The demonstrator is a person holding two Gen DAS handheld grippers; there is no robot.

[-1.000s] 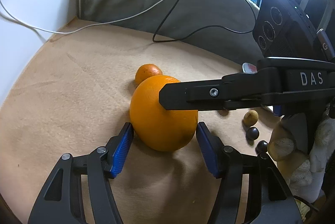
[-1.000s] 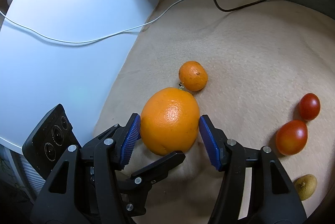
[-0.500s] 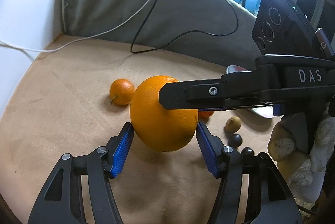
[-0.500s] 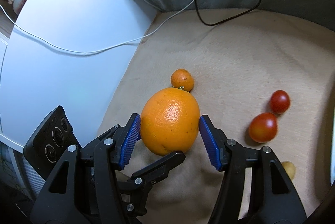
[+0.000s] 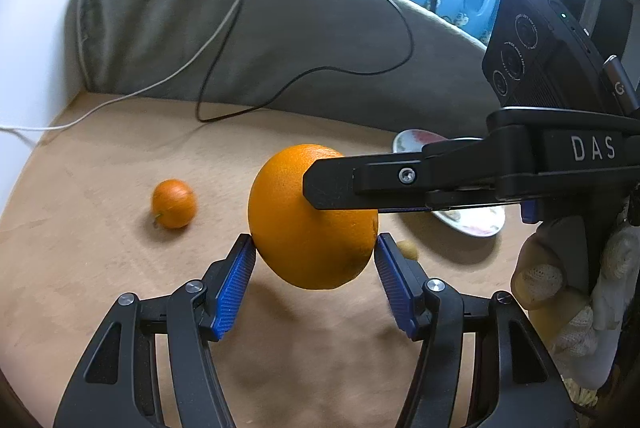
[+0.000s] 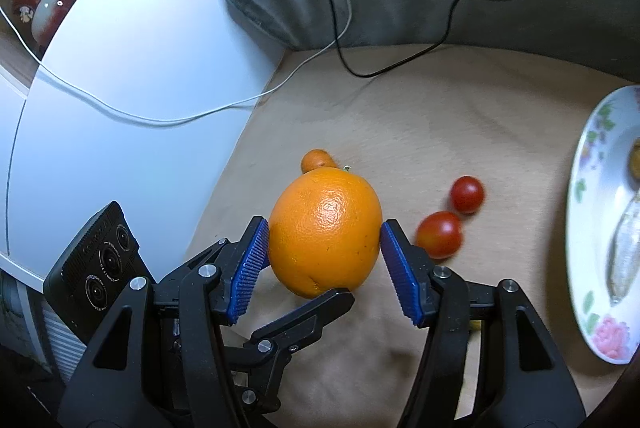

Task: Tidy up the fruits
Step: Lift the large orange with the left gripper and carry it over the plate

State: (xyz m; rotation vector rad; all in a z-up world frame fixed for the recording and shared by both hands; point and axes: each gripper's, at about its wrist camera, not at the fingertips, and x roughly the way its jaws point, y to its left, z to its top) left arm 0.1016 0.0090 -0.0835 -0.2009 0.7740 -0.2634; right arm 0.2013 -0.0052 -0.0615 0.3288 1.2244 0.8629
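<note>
Both grippers clamp one orange: your left gripper [image 5: 314,264] and right gripper [image 6: 324,260] each press blue pads against its sides, crosswise. The orange [image 6: 325,230] hangs clear above the tan table [image 6: 460,132]. You are mid-carry. Next, move toward the plate [image 6: 584,228] and release both grips together.

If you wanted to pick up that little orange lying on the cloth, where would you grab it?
Probably from straight above, pads closing on opposite sides at the widest middle of the little orange. It is round, sits alone on the cloth, and nothing crowds it; avoid the stem end near its lower left.
</note>
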